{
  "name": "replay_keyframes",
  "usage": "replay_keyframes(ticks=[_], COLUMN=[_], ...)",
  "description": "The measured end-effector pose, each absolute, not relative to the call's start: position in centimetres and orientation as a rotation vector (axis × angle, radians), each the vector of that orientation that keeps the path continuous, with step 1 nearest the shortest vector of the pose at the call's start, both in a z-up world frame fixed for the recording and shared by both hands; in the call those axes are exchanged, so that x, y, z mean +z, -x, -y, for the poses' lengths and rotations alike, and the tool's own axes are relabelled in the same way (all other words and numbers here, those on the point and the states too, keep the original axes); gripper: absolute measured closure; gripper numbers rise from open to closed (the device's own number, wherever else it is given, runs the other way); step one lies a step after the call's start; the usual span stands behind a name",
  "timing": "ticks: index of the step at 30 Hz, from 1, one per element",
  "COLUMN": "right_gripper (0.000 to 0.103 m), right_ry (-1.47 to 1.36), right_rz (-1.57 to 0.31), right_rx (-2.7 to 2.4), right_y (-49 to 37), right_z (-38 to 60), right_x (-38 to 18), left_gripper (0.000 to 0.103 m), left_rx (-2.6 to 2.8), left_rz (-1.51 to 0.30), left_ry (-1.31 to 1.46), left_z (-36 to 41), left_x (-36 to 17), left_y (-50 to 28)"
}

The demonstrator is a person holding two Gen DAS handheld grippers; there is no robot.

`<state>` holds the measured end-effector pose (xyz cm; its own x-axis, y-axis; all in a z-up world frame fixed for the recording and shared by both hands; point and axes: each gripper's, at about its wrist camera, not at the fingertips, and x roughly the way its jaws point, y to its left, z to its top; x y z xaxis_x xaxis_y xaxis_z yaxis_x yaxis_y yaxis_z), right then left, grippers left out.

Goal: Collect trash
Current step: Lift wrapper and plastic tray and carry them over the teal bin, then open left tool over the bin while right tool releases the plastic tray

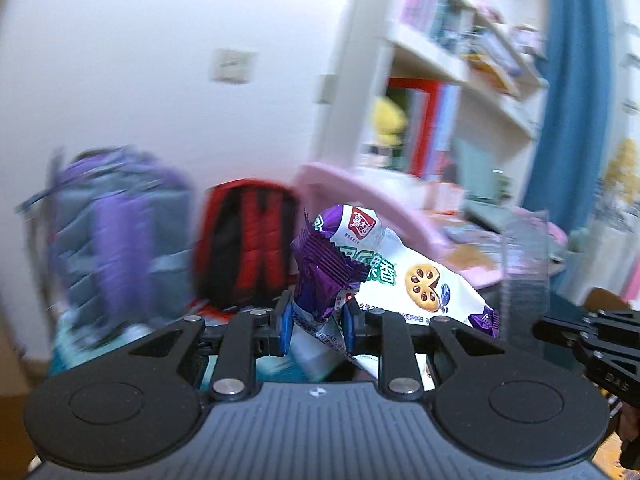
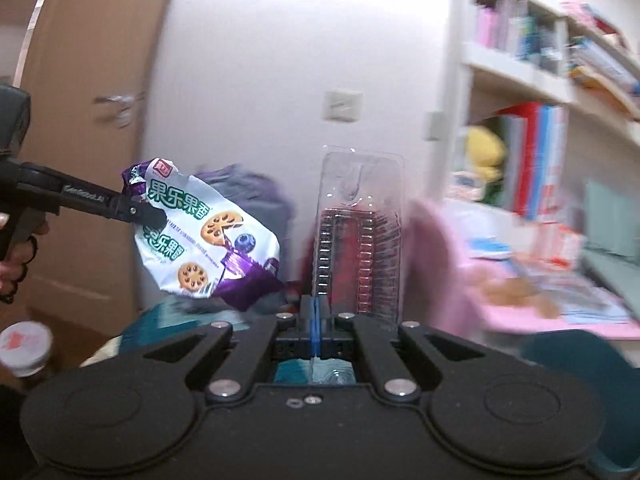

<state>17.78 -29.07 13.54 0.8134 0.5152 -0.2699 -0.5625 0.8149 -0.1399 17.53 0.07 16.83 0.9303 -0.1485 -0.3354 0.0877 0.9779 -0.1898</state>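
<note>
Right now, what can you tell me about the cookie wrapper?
The cookie wrapper is a crinkled, shiny bag, white with purple ends, green writing and pictures of round cookies and a blueberry. It looks empty and squashed. The left gripper pinches its purple end between blue-padded fingers, holding it up in the air.

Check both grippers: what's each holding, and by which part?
Left gripper pinches the white-and-purple crumpled cookie wrapper at its purple crimped end. Right gripper clamps the clear plastic blister tray at its bottom edge.

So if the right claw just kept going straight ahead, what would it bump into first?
Probably the white wall. The right claw, shut on a clear plastic pack, points at it past blurred backpacks lower down; depth is hard to judge.
</note>
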Motion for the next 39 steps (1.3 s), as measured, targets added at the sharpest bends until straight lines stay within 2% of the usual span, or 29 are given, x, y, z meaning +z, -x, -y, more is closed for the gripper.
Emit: replay_keyframes(ticks=[9, 17, 31, 34, 36, 39], right_gripper=[0.102, 0.102, 0.101, 0.097, 0.089, 0.087], right_ry=[0.139, 0.106, 0.027, 0.01, 0.034, 0.042], right_rz=[-0.229, -0.292, -0.542, -0.606, -0.612, -0.627], right_rx=[0.346, 0.177, 0.121, 0.119, 0.109, 0.115], right_y=[-21.1, -25.2, -33.2, -34.0, -33.9, -34.0], right_z=[40.2, 47.4, 51.7, 51.8, 51.5, 51.3], right_x=[16.3, 15.7, 9.8, 9.2, 9.2, 9.4], left_gripper=[0.08, 0.079, 0.078, 0.078, 0.076, 0.076], left_rx=[-0.367, -0.433, -0.393, -0.399, -0.424, -0.432], left_rz=[-0.364, -0.386, -0.581, -0.631, -0.661, -0.681], left_ry=[0.089, -0.014, -0.167, -0.202, -0.204, -0.212], left_z=[14.8, 25.8, 34.5, 35.7, 36.3, 37.1], left_x=[19.4, 18.6, 12.9, 11.6, 10.9, 10.4], left_y=[-23.8, -27.8, -35.5, -36.4, -36.7, -36.8])
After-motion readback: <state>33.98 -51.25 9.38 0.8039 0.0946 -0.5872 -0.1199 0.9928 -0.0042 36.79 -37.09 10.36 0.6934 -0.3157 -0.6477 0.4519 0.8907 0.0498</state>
